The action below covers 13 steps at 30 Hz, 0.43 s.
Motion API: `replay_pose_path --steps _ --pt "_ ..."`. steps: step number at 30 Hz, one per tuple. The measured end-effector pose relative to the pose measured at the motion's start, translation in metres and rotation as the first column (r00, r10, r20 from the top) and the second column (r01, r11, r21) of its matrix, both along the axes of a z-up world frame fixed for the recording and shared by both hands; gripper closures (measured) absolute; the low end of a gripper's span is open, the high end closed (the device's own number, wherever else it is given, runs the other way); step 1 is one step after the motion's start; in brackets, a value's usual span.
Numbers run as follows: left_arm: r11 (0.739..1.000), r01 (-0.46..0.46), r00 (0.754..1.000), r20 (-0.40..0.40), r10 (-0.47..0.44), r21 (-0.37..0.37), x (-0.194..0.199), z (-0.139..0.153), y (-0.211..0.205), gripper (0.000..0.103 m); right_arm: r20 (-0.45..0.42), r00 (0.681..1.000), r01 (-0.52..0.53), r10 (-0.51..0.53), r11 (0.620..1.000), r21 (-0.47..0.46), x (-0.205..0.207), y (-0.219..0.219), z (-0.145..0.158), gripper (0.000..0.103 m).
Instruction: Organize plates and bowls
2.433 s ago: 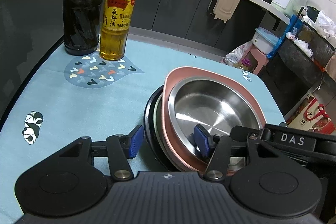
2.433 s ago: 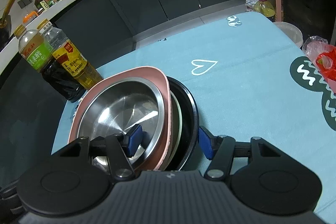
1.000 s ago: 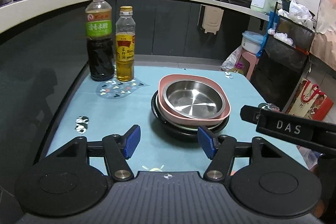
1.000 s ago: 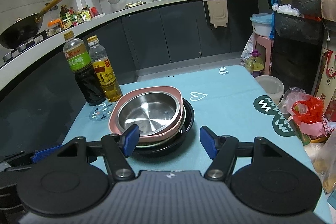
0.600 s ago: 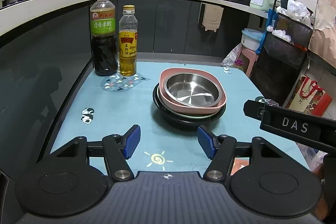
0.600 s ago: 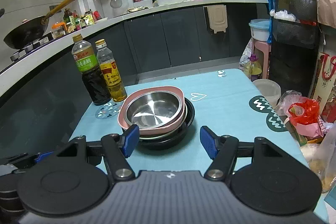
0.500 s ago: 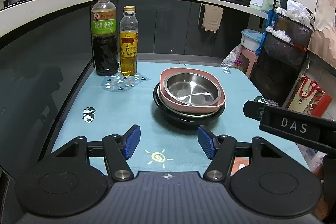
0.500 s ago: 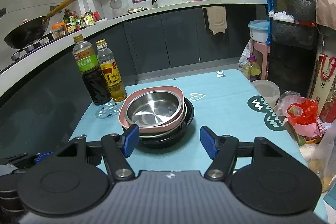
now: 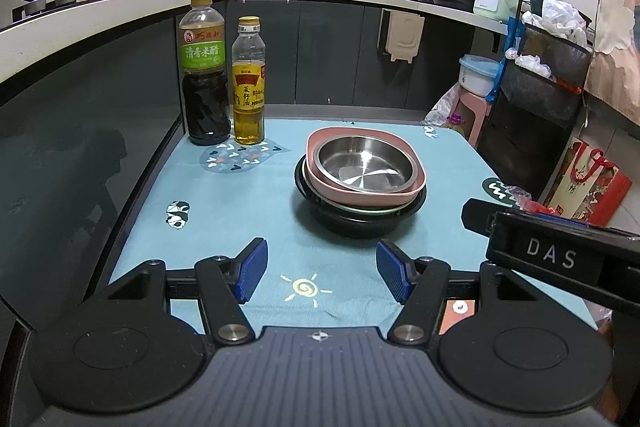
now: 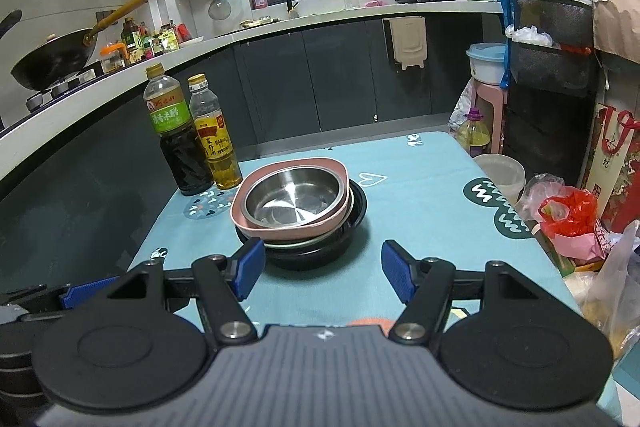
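The stack of dishes (image 9: pixel 360 187) is taken as the landmark: a steel bowl (image 9: pixel 363 166) is nested in a pink squarish dish (image 9: pixel 320 173), which is set on a pale plate and a black bowl (image 9: pixel 352 225) at the bottom. The stack is seen on the teal tablecloth (image 9: pixel 248 195), roughly mid-table. Left of the stack, bare cloth is shown up to the table's dark left edge (image 9: pixel 132 203); behind and left of it, 2 bottles are stood upright and touching: a dark vinegar bottle (image 9: pixel 204 75) and a yellow oil bottle (image 9: pixel 249 83). Right of the stack, open cloth is seen out to the table's right edge, beyond which bags and a red plastic bag (image 10: pixel 568 215) are crowded. In front of the stack, a clear strip of cloth is left.

The left gripper (image 9: pixel 320 269) is held in front of the stack, its blue pads (image 9: pixel 250 269) spread wide, with nothing between them and nothing touched. The right gripper (image 10: pixel 320 269) is likewise held apart from the stack, its pads (image 10: pixel 396 269) spread wide and empty.
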<state>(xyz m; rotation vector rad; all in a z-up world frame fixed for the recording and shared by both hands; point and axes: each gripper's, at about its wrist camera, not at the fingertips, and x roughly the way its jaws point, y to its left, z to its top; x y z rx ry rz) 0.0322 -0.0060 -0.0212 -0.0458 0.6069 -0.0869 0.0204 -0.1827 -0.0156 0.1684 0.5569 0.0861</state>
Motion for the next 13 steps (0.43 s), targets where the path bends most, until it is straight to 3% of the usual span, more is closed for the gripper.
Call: replay_pose_path --steps 13 --pt "1.0 -0.006 1.0 0.013 0.006 0.021 -0.0074 -0.0016 -0.0036 0.045 -0.004 1.0 0.018 -0.018 1.0 0.011 -0.0056 -0.0019 -0.0031 0.042"
